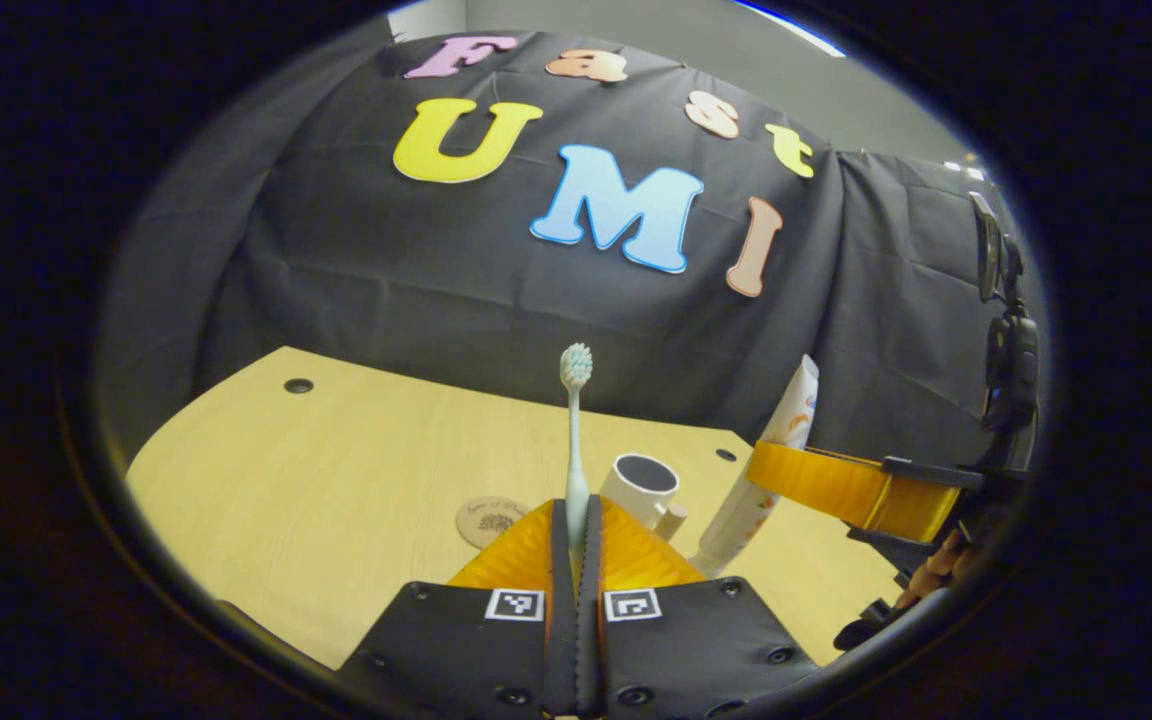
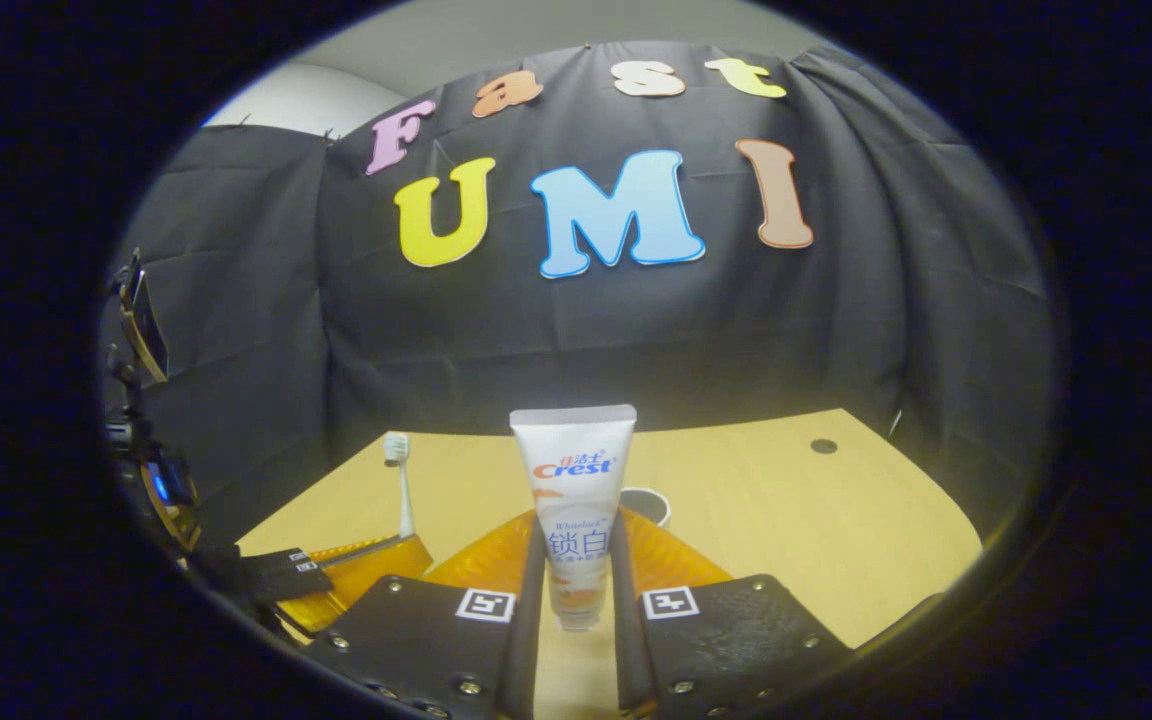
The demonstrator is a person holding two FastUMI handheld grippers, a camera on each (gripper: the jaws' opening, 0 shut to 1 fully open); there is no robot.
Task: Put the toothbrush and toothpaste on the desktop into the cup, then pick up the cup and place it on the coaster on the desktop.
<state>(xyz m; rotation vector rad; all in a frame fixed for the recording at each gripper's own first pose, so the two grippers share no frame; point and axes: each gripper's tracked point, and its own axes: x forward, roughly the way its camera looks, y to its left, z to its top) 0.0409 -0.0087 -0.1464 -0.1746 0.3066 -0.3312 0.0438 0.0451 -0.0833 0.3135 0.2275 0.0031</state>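
Left gripper point(image 1: 576, 530): clamped on upright toothbrush point(image 1: 575, 430). Right gripper point(image 2: 576, 570): clamped on upright toothpaste point(image 2: 573, 500). Cup point(image 1: 642, 485): ahead, below both, nearer left gripper.

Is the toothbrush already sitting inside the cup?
No: in the left gripper view the toothbrush stands upright, clamped between the left gripper fingers, while the cup sits on the desk beyond it.
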